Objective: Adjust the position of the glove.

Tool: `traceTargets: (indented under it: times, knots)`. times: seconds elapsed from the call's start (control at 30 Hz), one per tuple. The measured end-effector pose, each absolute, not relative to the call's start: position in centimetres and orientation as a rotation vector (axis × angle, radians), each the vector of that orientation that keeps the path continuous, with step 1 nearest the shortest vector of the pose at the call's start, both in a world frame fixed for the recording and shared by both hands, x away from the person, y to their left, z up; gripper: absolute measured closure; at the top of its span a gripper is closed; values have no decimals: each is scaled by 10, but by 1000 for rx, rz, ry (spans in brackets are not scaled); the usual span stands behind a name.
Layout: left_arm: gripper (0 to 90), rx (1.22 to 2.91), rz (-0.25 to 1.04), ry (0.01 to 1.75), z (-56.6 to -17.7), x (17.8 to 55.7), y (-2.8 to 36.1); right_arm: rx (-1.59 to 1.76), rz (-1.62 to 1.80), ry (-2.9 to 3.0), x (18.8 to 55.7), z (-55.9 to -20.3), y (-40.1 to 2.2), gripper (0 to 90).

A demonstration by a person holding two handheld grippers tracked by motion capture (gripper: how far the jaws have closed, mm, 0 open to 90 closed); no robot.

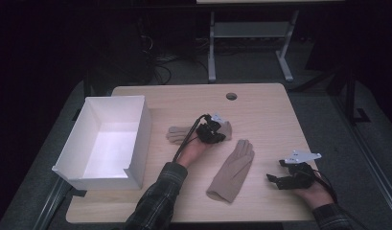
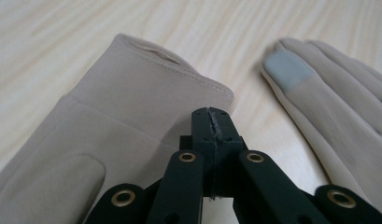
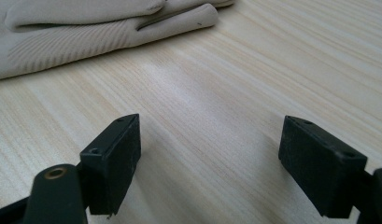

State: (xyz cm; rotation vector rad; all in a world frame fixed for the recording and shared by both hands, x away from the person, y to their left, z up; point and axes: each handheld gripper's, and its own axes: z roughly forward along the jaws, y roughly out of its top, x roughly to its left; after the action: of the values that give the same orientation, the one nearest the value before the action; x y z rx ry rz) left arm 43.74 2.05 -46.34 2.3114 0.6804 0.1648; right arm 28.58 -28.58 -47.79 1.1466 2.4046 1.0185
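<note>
Under left gripper point(image 1: 215, 130): beige glove point(image 1: 177, 134).

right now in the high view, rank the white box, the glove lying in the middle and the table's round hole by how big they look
1. white box, largest by far
2. middle glove, clearly smaller than the box
3. round hole, smallest; it lies farther from the camera, but the gap is too wide for that to matter

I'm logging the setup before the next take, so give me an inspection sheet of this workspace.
Surface: light wooden table, grommet hole at the far edge.
Job's things: far beige glove under the left gripper; near beige glove flat mid-table; white box empty.
Clutter: nothing seen.
Grippers: left gripper shut at the far glove's cuff; right gripper open over bare wood.
Cables: black cable along the left hand.
Surroundings: dark floor, table legs behind.
</note>
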Motion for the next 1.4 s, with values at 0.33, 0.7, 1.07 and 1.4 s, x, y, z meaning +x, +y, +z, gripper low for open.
traceTargets:
  times: [0.33,0.7,1.07,1.4]
  knots:
    - [898,2336,143,675,-461,408,41,1138,1019,2403,286,-478,-286,203]
    - [898,2395,138,682,-456,376,75,1136,1024,2403,286,-479,-286,202]
    - [897,2407,155,715,-452,342,114,1137,1026,2401,286,-479,-286,202]
    - [897,2318,294,819,-430,374,109,1145,1024,2402,287,-478,-285,202]
